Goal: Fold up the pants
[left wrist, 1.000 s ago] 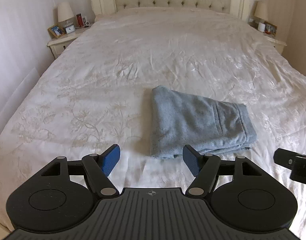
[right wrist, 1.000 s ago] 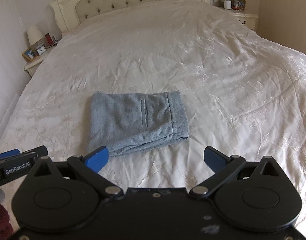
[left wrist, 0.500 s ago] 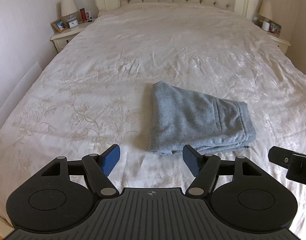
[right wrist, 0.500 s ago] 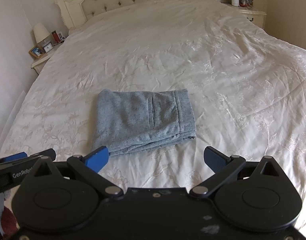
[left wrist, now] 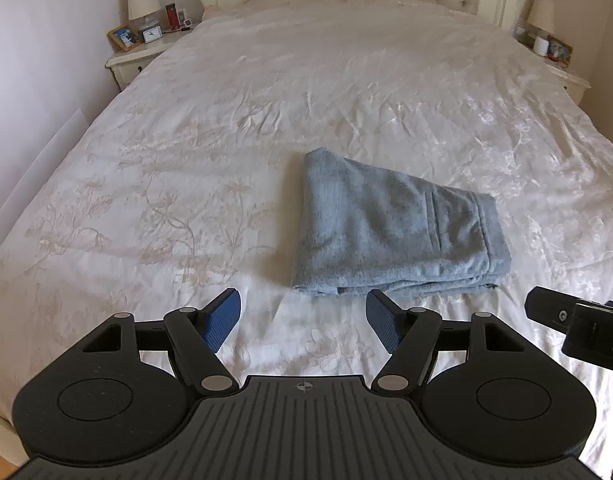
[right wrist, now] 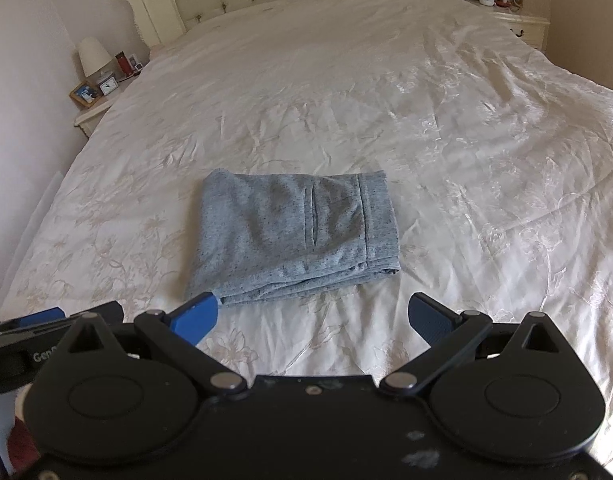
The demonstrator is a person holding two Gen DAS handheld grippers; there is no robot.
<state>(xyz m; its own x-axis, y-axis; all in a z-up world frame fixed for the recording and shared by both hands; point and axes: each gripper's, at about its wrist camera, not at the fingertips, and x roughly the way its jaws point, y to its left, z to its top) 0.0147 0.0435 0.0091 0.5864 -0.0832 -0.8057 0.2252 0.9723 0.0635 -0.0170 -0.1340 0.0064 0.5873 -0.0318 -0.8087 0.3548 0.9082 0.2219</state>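
Pants (right wrist: 294,236), grey-blue flecked fleece, lie folded into a compact rectangle on the cream floral bedspread (right wrist: 486,152), just ahead of both grippers' fingers. I judge folding finished; I'd back away cleanly. Left gripper (left wrist: 302,316) and right gripper (right wrist: 312,314) gape wide, empty. Under-layers are hidden.

Soft daylight, brighter at right; glossy sheen on the bedspread (left wrist: 386,92) creases. Pants (right wrist: 294,236) cast a faint shadow at left. Strong fisheye bowing, dark corner vignetting. Left wrist view slightly motion-blurred; right sharper.
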